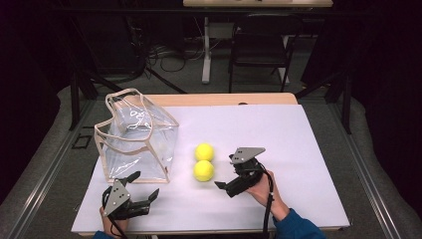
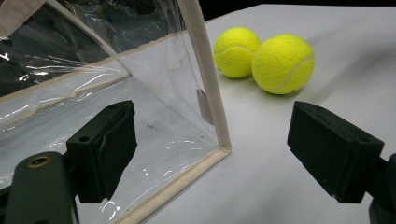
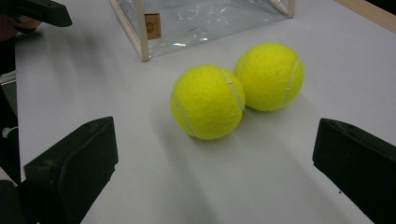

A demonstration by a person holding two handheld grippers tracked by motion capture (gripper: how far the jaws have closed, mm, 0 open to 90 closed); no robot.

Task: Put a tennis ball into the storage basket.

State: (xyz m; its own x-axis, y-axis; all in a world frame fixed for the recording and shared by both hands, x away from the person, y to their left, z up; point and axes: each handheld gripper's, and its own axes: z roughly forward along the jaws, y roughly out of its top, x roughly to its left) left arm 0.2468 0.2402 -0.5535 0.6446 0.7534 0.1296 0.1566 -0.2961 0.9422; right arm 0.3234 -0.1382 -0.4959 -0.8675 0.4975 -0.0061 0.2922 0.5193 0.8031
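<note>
Both fuzzy yellow tennis balls [image 1: 204,161] are still lying beside the see-through plastic bag [image 1: 137,139]. Both tools, left [image 1: 141,191] and right [image 1: 225,175], are gaping wide open, holding nothing.

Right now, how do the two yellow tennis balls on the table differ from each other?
The nearer yellow felt tennis ball lies closest to the open right claw, while the farther yellow felt tennis ball lies behind it, deeper on the white table. In the right gripper view the nearer ball's white seam curves down its front; the farther ball's seam runs along its right side. Both look alike in size and colour, rest side by side and appear to touch.
</note>
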